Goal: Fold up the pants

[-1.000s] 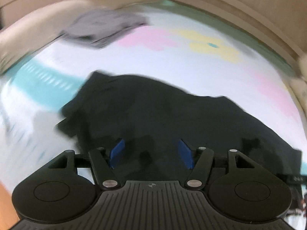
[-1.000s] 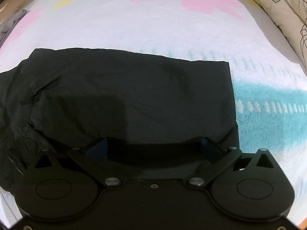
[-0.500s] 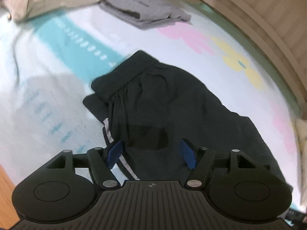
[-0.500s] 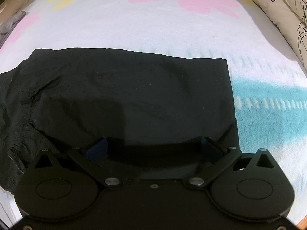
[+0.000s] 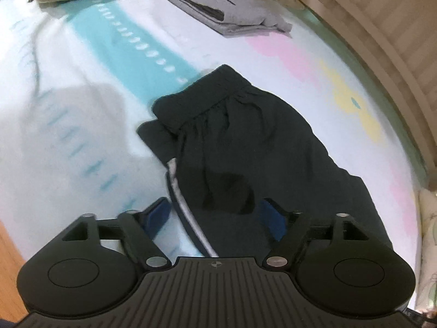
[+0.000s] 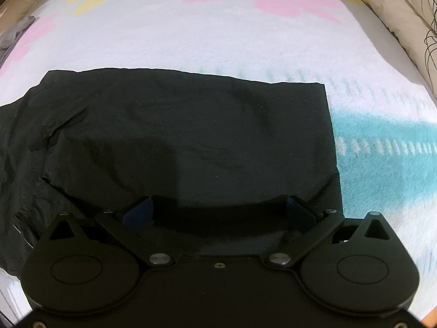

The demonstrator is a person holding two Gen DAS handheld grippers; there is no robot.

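L wrist view: left gripper [image 5: 215, 213] has swung round over the waistband end of the black pants [image 5: 245, 142] on the bedspread [image 5: 68, 95]. Jaws have just been opening, now spread wide, striped side seam between them but not pinched. Grey folded clothes [image 5: 232, 11] lie well apart. Looks like lining up for a new grab.

R wrist view: right gripper [image 6: 218, 207] unmoved, jaws spread, low over the leg end, pads hidden in dark cloth, grip unclear. Pillow [image 6: 396, 8] to the side.
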